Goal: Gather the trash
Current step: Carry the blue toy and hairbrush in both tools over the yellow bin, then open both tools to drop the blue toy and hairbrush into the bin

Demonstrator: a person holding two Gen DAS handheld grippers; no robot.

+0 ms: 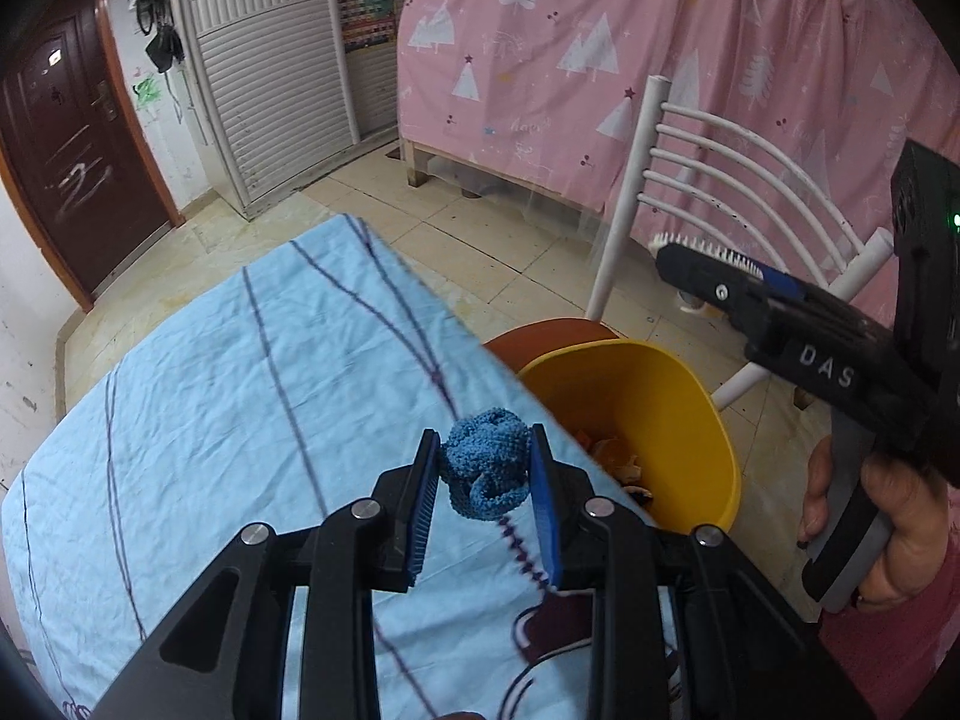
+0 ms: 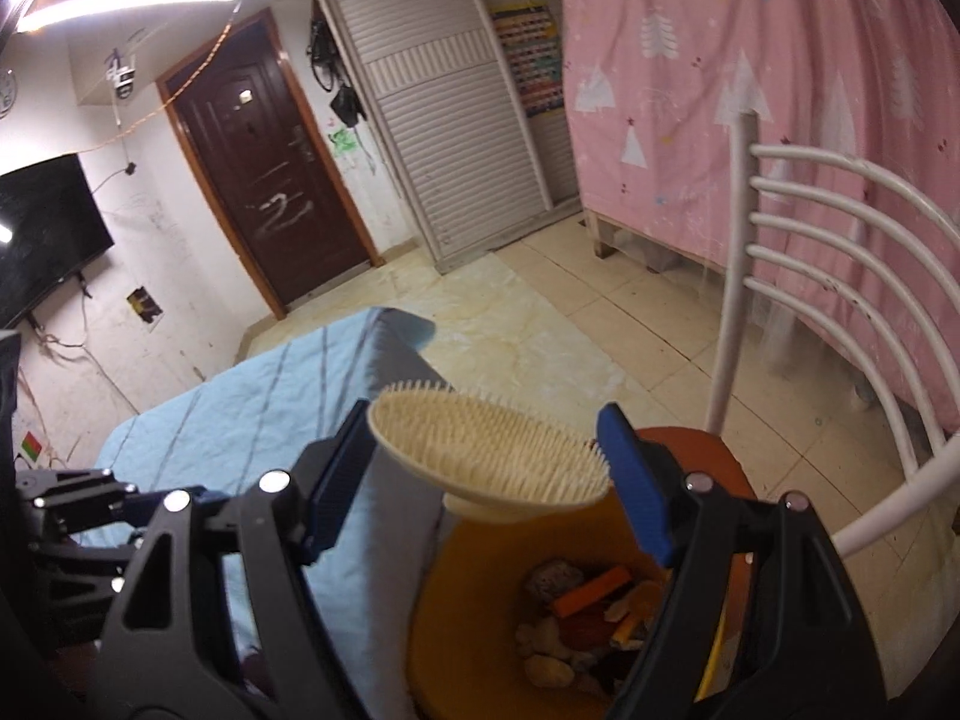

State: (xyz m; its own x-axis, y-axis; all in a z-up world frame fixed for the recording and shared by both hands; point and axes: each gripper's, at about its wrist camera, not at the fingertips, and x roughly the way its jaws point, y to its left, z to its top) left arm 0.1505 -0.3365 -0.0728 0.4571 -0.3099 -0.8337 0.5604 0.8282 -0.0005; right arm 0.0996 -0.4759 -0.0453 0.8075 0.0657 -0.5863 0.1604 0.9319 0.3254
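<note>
Your left gripper (image 1: pixel 485 474) has its fingers pinched on a blue knitted ball (image 1: pixel 487 461), held over the right edge of the blue-sheeted bench (image 1: pixel 210 396), just beside the yellow bin (image 1: pixel 672 396), probably ready to drop in. Your right gripper (image 2: pixel 486 468) clamps a cream hairbrush (image 2: pixel 489 450) by its edges, bristles up, above that bin's peel scraps (image 2: pixel 576 618). "DAS" reads on the right gripper's body.

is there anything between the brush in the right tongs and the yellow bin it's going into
Nothing visible. The right tongs hold the cream brush above the open yellow bin, which holds only scraps at the bottom. The left tongs, gripping a blue knitted ball, sit off to the side over the table.
</note>
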